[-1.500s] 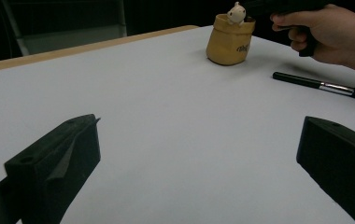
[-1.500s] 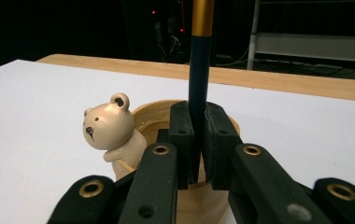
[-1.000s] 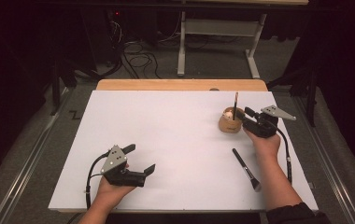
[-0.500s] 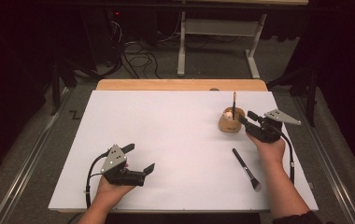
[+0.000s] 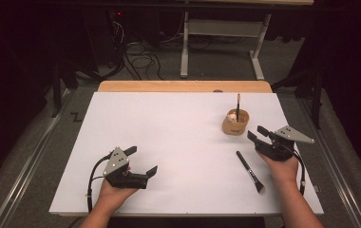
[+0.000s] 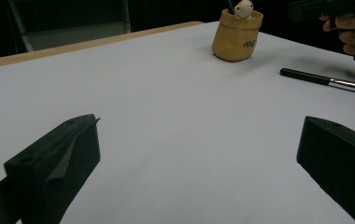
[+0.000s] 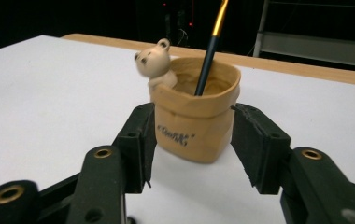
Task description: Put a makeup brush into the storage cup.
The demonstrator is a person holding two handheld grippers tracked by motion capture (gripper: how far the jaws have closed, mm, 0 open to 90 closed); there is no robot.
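the tan bear pot (image 5: 235, 123) is standing on the white tabletop (image 5: 169, 133) with a brush (image 7: 209, 51) upright inside it. the right tool (image 5: 259, 135) is sitting just beside the pot, its jaws having just been opening, apart and empty. a second brush (image 5: 250, 171) is lying near the pot. the left tool (image 5: 140, 161) is resting well apart from the pot, jaws wide.
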